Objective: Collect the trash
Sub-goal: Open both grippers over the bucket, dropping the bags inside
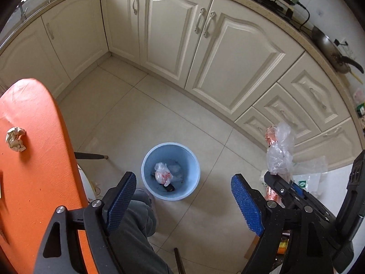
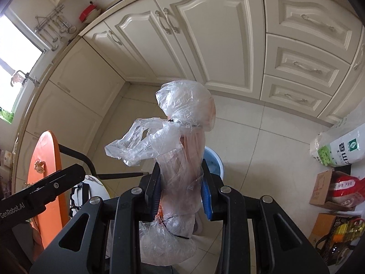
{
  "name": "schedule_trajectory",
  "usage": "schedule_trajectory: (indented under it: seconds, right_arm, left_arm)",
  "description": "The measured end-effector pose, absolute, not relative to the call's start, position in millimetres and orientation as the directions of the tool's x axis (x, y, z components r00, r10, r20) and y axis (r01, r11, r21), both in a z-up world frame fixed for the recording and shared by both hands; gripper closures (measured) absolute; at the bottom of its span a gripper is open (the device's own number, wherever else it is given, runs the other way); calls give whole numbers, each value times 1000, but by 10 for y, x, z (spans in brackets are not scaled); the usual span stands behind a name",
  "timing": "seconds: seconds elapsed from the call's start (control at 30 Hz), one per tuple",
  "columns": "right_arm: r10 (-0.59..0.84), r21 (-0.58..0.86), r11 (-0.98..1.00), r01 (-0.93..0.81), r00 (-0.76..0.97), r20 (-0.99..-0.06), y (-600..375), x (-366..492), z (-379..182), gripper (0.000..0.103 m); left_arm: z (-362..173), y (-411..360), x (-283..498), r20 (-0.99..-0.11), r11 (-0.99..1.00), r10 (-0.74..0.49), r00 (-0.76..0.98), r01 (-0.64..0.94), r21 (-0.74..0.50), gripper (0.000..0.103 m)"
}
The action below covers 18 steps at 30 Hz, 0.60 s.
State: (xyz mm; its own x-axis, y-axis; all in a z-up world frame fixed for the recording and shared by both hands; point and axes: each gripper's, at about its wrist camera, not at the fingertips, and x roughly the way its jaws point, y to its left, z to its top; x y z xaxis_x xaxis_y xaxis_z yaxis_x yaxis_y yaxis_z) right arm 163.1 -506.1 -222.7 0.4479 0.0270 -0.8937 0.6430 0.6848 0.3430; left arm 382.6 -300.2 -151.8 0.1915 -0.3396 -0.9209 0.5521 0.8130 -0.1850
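A light blue trash bin [image 1: 170, 171] stands on the tiled floor with a white wad and dark scraps inside. My left gripper [image 1: 182, 194] is open and empty above it. My right gripper [image 2: 181, 189] is shut on a crumpled clear plastic bag [image 2: 182, 137] with an orange-pink item inside. That bag also shows in the left wrist view [image 1: 279, 150], to the right of the bin. The bin's rim [image 2: 214, 159] peeks out behind the bag. A crumpled paper ball [image 1: 15, 138] lies on the orange table [image 1: 34, 171]; it also shows in the right wrist view [image 2: 39, 166].
Cream kitchen cabinets [image 1: 228, 57] run along the far side of the floor. A black chair leg [image 1: 91, 155] juts out beside the table. A person's grey trouser leg [image 1: 136, 228] is below the left gripper. Sacks and boxes [image 2: 337, 182] stand at the right.
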Motion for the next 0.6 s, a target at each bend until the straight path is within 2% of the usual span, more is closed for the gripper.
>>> schedule_trajectory:
  seconds: [0.23,0.27,0.3,0.37,0.4,0.43,0.6]
  right_arm:
    - [60,363,708,606,460,-886,-4953,1830,-2205,71]
    - [71,377,707,598,471,-879,-4936,1860,-2190,67]
    - [91,401,703,588,485,-870,-4926,1890,-2177,64]
    - [122,436,687,581,499,-858,-4925,1933,-2160,26]
    - [122,446,677,586,509,-852,-4931,1929,-2139,18]
    - [106,448,671,590,523,-846,-4936,1914,-2106,15]
    - [64,426,667,611,523,-850,-4977,1862,-2019,14]
  left_arm:
    - [-1465,-2960,3820,-920,835,-321,227,526,-161,22]
    - [-1455,-2952,3825,-919,839,-319,234,521,-158,22]
    - [-1444,-2932,3825,-917,843,-317,240,514,-157,22]
    - [-1417,-2869,3807,-915,850,-316,250,503,-156,22]
    - [-1412,-2859,3809,-914,853,-315,254,498,-156,21]
    - [-1391,-2803,3801,-914,855,-316,256,494,-157,21]
    - [-1355,-2721,3742,-913,859,-318,255,485,-164,21]
